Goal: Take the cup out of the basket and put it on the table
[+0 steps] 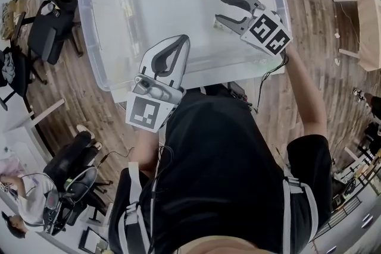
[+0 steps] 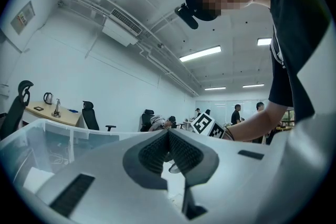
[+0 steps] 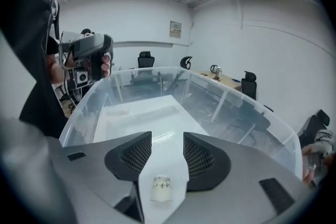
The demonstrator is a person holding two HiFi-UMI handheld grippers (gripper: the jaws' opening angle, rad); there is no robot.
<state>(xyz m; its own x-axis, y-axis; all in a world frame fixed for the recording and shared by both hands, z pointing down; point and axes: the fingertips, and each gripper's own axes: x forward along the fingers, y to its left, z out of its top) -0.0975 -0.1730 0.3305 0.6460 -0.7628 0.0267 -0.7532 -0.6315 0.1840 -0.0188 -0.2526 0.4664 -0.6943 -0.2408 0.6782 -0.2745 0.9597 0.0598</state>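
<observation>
Basket (image 1: 94, 38), a clear plastic tub, fills the upper head view. Right gripper (image 1: 221, 10) hangs tilted down over its near right part, jaws spread, pinching nothing. Left gripper (image 1: 183, 40) sits at the near rim, jaws pressed together, empty. Cup (image 3: 161, 189), small and white, rests on the basket floor, in line with the gap between the right jaws, untouched.

Left grey two-jaw gripper (image 1: 182, 40): held level, jaws together. Right grey two-jaw gripper (image 1: 221, 9): tilted downward, jaws apart.
</observation>
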